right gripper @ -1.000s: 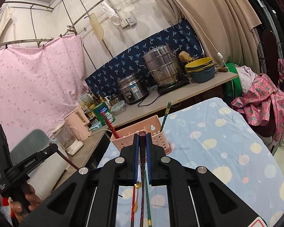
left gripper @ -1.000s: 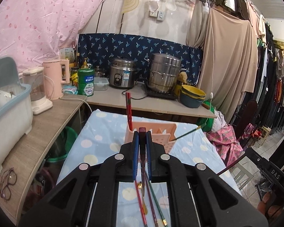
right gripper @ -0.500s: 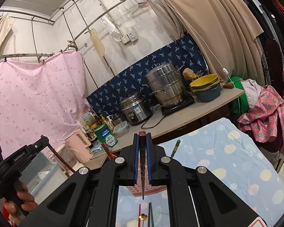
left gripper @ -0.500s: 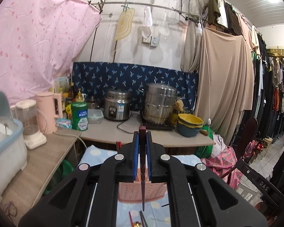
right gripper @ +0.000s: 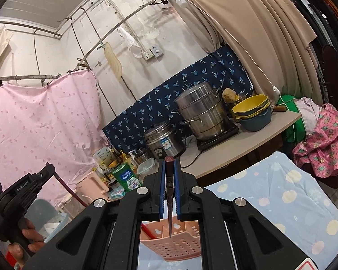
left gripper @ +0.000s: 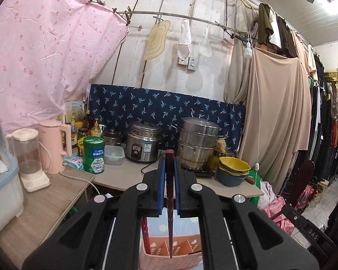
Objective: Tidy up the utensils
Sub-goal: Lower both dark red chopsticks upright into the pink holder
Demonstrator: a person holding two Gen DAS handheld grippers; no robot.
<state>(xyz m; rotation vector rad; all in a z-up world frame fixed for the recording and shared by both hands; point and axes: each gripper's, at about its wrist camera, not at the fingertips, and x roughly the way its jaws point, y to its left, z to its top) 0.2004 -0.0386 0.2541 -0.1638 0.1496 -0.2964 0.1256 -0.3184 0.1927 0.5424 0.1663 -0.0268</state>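
Note:
My left gripper is shut on a dark red chopstick that hangs point down over the pink perforated utensil holder. A red chopstick stands in the holder's left compartment. My right gripper is shut on another dark red chopstick, its tip just above the same holder. The left gripper also shows at the lower left of the right wrist view, with its chopstick sticking out.
The holder stands on a table with a blue dotted cloth. Behind it a counter carries a rice cooker, a steel steamer pot, stacked bowls, a green tin, a pink kettle and a blender.
Both grippers have risen and tilted up, each lifting a chopstick off the cloth. The chopsticks left lying on the table have dropped out of view, and the holder sits lower in both views.

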